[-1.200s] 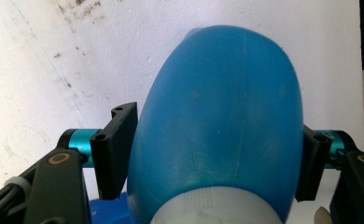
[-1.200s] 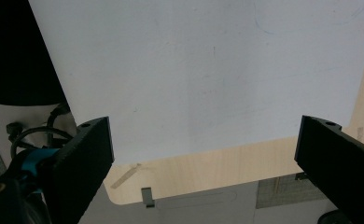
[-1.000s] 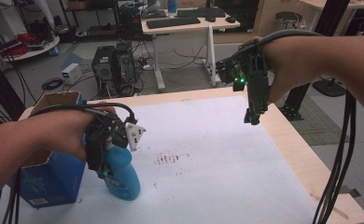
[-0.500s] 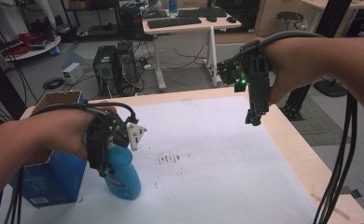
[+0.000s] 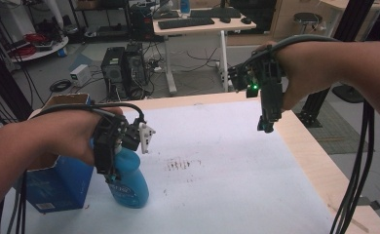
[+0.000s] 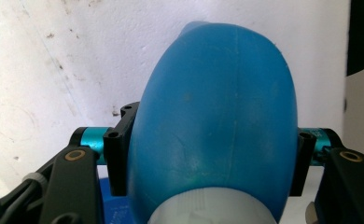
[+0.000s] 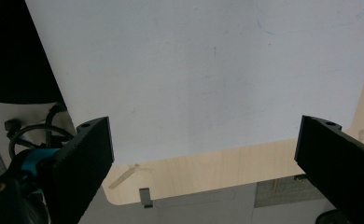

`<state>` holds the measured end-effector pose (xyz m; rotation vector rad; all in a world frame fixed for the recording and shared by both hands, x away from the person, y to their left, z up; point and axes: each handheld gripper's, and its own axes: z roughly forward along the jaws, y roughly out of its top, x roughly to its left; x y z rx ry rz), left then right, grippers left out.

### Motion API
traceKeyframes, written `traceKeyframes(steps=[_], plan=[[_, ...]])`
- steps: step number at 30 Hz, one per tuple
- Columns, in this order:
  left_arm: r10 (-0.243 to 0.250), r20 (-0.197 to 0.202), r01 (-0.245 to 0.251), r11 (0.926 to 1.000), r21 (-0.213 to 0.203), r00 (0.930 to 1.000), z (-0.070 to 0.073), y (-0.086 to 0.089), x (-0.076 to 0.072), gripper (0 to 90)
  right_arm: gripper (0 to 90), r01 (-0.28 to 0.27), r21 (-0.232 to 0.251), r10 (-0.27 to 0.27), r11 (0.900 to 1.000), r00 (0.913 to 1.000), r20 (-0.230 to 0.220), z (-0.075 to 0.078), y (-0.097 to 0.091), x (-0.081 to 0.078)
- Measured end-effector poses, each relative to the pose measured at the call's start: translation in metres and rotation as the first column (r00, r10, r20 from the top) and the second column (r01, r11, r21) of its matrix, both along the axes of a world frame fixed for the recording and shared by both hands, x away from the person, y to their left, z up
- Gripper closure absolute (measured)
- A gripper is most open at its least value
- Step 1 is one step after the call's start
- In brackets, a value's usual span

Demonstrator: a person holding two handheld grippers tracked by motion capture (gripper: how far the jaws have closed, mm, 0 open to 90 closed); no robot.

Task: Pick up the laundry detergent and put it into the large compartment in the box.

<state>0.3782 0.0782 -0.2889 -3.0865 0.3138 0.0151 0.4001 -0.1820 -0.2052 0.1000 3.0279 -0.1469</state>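
High view: I find a blue spray bottle [image 5: 128,183] standing upright on the white table sheet [image 5: 227,175], touching or just beside the right face of a blue carton [image 5: 56,187]. The bottle carries a label low on its front, and the carton a white panel near its lower edge; I cannot read the print on either. The carton's top is open, with brown card showing at its far rim.

The left gripper [image 5: 111,171] comes down on the bottle from above, its body covering the neck; a white trigger head [image 5: 145,135] projects from it on the side away from the carton. In the left gripper view I see the jaws clamped on both flanks of the bottle [image 6: 217,121], pads pressed flat against the plastic, with a pale collar [image 6: 208,207] at the bottom edge. The jaws have just been closing onto the bottle between them, and I read the grip as firm.

The right gripper [image 5: 266,127] hangs in the air far across the table from the bottle, over the sheet's right far corner, pointing down, with a green light lit on its body. In the right gripper view its jaws stand wide apart with nothing between them, above the sheet and the wooden table edge [image 7: 208,172].

A brown smudge [image 5: 180,165] marks the sheet just right of the bottle.
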Motion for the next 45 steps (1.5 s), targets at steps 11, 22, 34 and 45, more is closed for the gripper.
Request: traceKeyframes(steps=[11,22,34,45], plan=[[0.117,-0.019,-0.117,0.9931,-0.008,0.9929,0.036,0.005,-0.001,36.2,3.6,-0.017,-0.005,0.017,0.9998,0.9998,-0.007,-0.007,0.004,0.003],[0.234,-0.031,-0.234,0.9722,0.007,0.9717,0.079,0.016,-0.001,36.2,3.6,-0.044,-0.003,0.044,0.999,0.9989,-0.014,-0.018,0.013,0.006],[0.39,-0.08,-0.393,0.9185,-0.039,0.9175,0.136,0.038,0.003,36.2,3.6,-0.066,0.0,0.066,0.9978,0.9977,-0.014,-0.02,0.018,0.005],[0.618,-0.029,-0.619,0.7837,-0.052,0.7854,0.18,0.078,0.009,36.3,3.6,-0.078,0.002,0.078,0.997,0.9969,-0.01,-0.019,0.02,0.001]])
